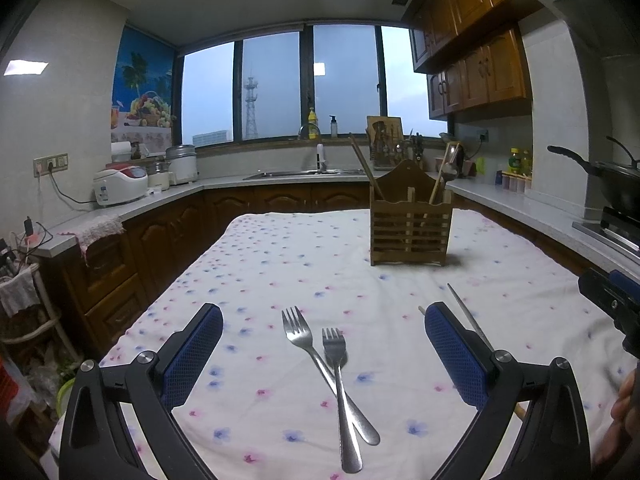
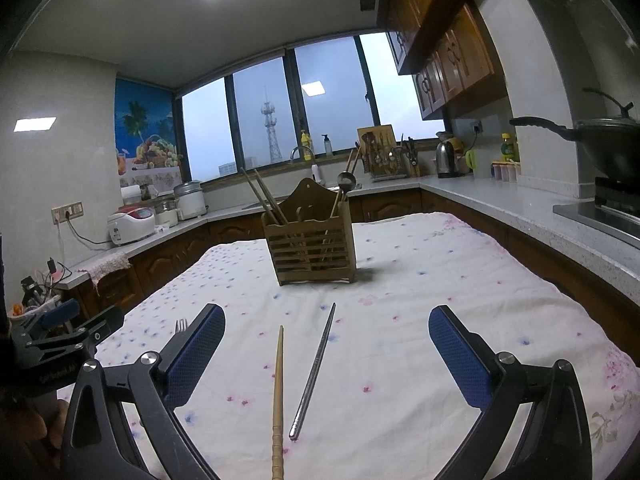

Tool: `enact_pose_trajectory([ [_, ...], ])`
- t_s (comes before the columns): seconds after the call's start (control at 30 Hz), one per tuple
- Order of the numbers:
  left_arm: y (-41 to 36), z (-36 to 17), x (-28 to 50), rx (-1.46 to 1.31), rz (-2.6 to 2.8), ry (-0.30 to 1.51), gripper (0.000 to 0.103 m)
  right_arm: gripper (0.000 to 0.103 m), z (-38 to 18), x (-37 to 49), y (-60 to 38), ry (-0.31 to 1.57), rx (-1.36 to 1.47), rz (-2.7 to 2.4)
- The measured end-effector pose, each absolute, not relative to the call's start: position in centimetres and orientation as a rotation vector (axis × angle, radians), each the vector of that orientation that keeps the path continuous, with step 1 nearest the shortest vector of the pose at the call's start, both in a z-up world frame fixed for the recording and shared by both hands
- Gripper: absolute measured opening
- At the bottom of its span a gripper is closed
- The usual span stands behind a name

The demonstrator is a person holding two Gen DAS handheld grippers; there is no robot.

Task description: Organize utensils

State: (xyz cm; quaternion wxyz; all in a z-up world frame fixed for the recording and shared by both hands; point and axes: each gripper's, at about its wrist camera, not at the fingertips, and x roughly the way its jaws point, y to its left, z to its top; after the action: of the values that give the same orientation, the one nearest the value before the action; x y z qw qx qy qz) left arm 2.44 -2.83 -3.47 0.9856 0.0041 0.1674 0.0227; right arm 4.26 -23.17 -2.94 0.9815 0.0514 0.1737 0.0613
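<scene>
Left claw [image 1: 324, 344] hangs spread wide over the floral worktop [image 1: 280, 264], wooden caddy [image 1: 411, 224] waiting beyond; right claw [image 2: 326, 344] gapes too, bracketing two chopsticks [image 2: 277, 392], while crossed forks [image 1: 340, 372] lie between left's fingers.

Hardly any lettering can be read. In the right wrist view, a line of small pale print runs along the black body of the left tongs [image 2: 60, 344] at the lower left edge, but it is too blurred to make out. The white rice cooker [image 1: 120, 187] on the kitchen counter carries a small blue label whose print is too tiny to read. The bottles by the window show no legible brand.
</scene>
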Motion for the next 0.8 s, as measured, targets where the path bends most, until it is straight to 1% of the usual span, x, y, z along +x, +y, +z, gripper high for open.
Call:
enact_pose_trajectory([
  [0.8,-3.09,-3.35,3.12,0.000,0.029,0.347,0.102,0.103,-2.91,4.70,-22.98,0.386,0.133,0.108],
])
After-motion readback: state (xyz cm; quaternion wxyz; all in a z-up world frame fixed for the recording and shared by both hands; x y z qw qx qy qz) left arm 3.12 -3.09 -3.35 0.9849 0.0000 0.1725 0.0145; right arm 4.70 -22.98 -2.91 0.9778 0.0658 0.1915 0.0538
